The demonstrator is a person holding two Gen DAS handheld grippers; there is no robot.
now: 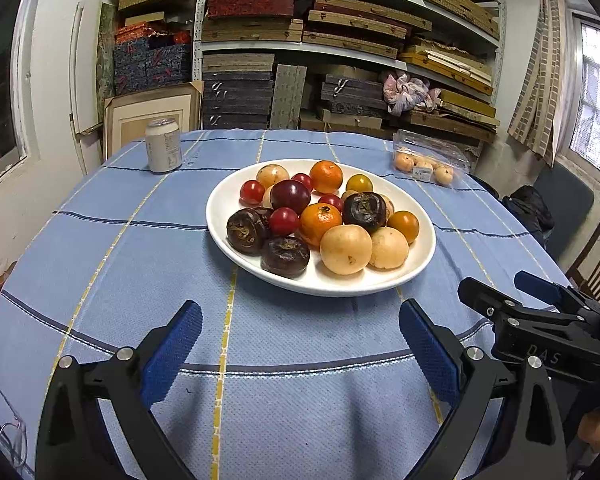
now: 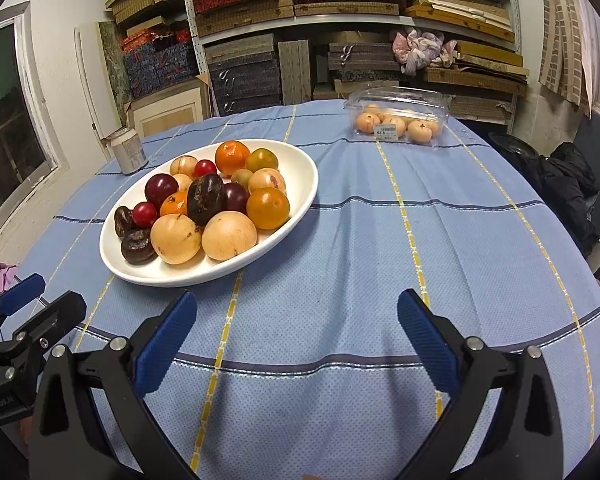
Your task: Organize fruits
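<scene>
I see a table under a blue checked cloth (image 2: pixel 340 240), bare beneath both tools. My left gripper (image 1: pixel 300 344) and right gripper (image 2: pixel 296 336) hang with fingers apart, empty. The white plate (image 1: pixel 380 284) of mixed fruit (image 1: pixel 320 216) sits ahead; a clear box (image 2: pixel 398 114) and a can (image 1: pixel 163 145) stand farther back.

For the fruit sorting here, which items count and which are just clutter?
Belongs to the job:
white plate piled with mixed fruits
clear plastic box of pale fruit
left gripper and right gripper, both open

Just lying about:
drink can
shelves of boxes
</scene>
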